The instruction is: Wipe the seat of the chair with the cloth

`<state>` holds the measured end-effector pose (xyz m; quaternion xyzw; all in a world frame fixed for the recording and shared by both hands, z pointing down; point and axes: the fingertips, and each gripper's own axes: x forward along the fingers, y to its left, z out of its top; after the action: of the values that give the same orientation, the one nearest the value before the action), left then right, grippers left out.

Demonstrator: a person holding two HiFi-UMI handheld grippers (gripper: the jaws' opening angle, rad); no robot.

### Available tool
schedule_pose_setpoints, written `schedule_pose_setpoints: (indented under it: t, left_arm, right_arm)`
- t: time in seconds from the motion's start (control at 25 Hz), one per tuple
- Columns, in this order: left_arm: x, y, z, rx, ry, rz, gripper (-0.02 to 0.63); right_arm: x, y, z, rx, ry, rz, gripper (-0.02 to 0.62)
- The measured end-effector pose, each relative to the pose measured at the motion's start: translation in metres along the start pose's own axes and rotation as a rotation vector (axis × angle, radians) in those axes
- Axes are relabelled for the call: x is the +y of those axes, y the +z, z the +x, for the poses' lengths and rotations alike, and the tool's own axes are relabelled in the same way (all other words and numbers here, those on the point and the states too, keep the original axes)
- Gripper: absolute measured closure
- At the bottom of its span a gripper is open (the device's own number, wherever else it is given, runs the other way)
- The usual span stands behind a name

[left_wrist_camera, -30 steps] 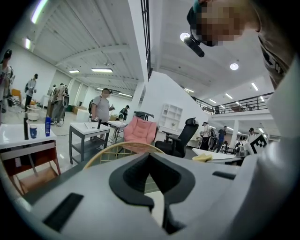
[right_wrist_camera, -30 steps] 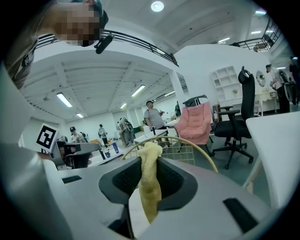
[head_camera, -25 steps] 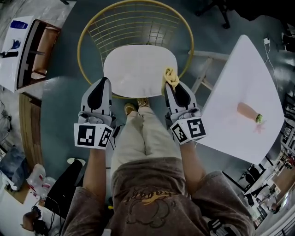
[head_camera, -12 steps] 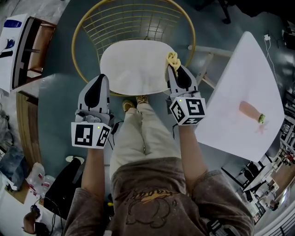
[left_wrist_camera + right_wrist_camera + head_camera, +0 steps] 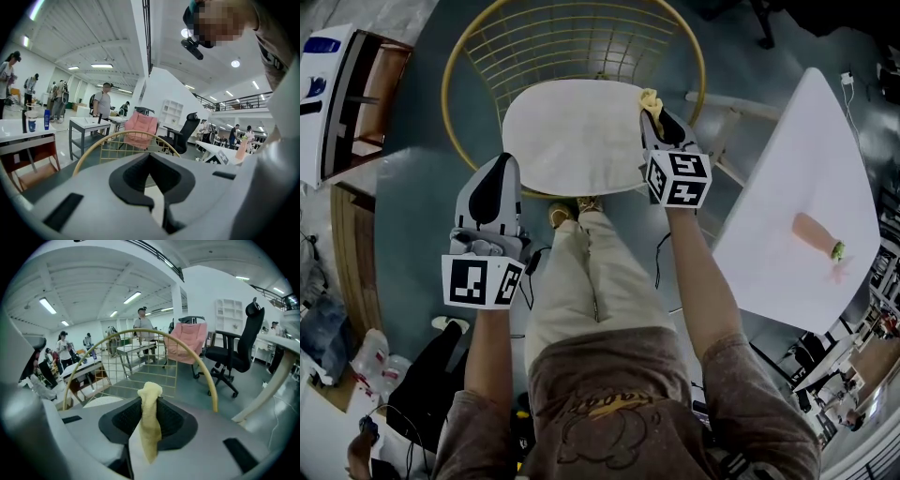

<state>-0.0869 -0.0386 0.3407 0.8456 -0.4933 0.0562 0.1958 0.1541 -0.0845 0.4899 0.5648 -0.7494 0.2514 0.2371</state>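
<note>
Fig. 1. My right gripper [image 5: 655,114], clenched on the yellow cloth [image 5: 650,97], at the far right edge of the white seat [image 5: 567,136].
Over 1 s I have carried the cloth from the seat's front right corner back along its right edge, toward the gold wire chair back [image 5: 581,37]. My left gripper [image 5: 501,164], jaws together and empty, stays at the front left edge.

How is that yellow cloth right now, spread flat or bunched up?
Bunched up: the cloth is a narrow crumpled strip pinched in the right tongs, a small wad at the seat edge.
</note>
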Motion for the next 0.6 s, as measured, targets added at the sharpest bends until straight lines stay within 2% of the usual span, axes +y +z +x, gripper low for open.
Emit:
schedule_pose_setpoints:
  t: [0.2,0.28,0.36,0.48,0.6]
  left_arm:
    - [0.004,-0.007,0.0,0.011,0.01,-0.001,0.603]
    - [0.005,-0.01,0.001,0.017,0.011,-0.004,0.603]
    - [0.006,-0.011,0.004,0.019,0.01,-0.005,0.603]
    - [0.01,-0.013,0.007,0.019,0.014,-0.006,0.603]
    - [0.012,-0.013,0.009,0.022,0.019,-0.009,0.603]
  right_arm:
    - [-0.01,-0.031,0.035,0.113,-0.008,-0.034,0.483]
    - [-0.016,-0.04,0.046,0.145,-0.021,-0.005,0.483]
    - [-0.025,-0.046,0.058,0.172,-0.042,0.014,0.483]
    - [-0.03,-0.049,0.072,0.206,-0.049,-0.03,0.483]
    - [-0.038,-0.052,0.081,0.23,-0.066,-0.026,0.483]
